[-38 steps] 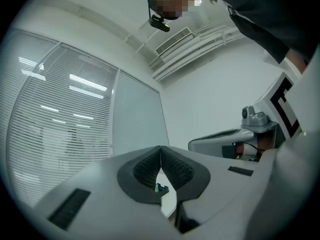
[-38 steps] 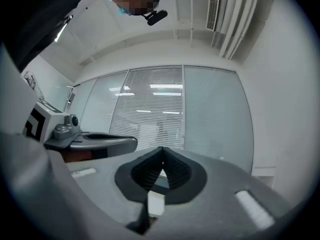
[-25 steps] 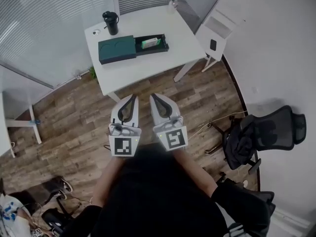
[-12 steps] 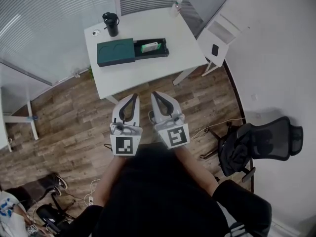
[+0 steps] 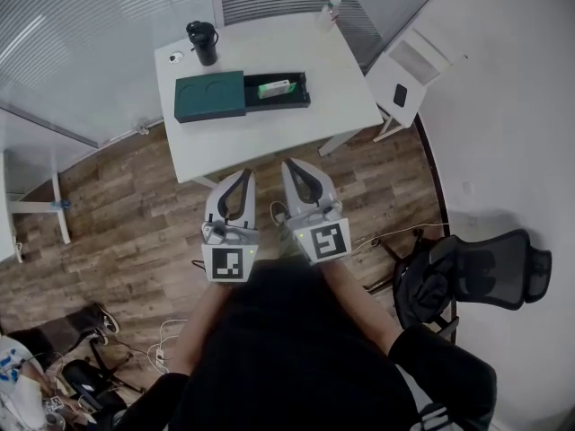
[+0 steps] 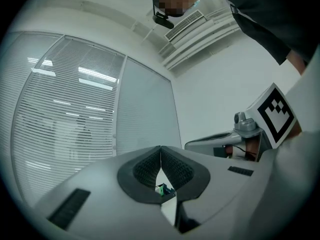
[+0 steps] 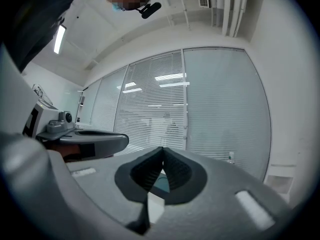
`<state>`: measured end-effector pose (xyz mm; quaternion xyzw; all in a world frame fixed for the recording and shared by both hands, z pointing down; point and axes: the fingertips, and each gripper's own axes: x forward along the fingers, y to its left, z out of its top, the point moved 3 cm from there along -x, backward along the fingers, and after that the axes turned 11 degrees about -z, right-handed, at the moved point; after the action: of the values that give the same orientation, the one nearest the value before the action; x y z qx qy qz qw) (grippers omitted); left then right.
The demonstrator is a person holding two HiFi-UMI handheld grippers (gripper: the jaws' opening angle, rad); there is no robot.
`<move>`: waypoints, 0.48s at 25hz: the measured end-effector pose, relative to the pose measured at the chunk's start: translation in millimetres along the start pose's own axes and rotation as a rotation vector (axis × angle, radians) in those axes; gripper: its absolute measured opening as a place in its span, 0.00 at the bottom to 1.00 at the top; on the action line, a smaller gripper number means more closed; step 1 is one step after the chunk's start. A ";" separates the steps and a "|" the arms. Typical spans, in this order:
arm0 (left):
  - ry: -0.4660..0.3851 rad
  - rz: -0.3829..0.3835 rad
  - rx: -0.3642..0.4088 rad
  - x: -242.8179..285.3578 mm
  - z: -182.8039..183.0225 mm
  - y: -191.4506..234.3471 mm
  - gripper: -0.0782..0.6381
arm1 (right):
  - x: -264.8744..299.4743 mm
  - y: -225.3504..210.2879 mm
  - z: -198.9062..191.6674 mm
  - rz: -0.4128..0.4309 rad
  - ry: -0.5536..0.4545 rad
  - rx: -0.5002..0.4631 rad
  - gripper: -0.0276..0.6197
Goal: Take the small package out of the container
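Observation:
A dark green container [image 5: 241, 94] lies on the white table [image 5: 269, 128], its lid slid to the left. In its open right half rests the small green-and-white package [image 5: 274, 88]. The package also shows as a tiny speck through the left jaws' gap [image 6: 161, 188]. My left gripper [image 5: 245, 176] and right gripper [image 5: 289, 166] are held side by side near the person's body, short of the table's near edge. Both are shut with nothing between the jaws.
A black mug [image 5: 203, 41] stands at the table's far left, a clear bottle [image 5: 330, 7] at its far right corner. A white side unit [image 5: 409, 74] stands right of the table, a black office chair [image 5: 476, 272] at the right. Blinds cover the glass walls.
The view has moved closer to the table, which has shifted slightly in the frame. Both grippers stay shut and side by side.

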<state>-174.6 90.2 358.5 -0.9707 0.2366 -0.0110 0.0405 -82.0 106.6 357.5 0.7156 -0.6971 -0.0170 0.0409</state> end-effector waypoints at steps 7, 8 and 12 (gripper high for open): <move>0.012 0.050 -0.004 33.7 -4.2 -1.9 0.12 | 21.9 -36.1 -9.8 0.042 0.005 0.007 0.04; 0.022 0.060 -0.018 38.1 -6.3 -2.8 0.12 | 25.0 -41.1 -10.9 0.049 0.005 0.009 0.04; 0.070 0.080 -0.015 56.2 -11.9 -9.0 0.12 | 34.1 -61.2 -16.4 0.081 0.012 0.012 0.04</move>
<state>-121.1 71.4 371.2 -0.9597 0.2767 -0.0416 0.0254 -18.8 74.7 369.9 0.6871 -0.7253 -0.0070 0.0413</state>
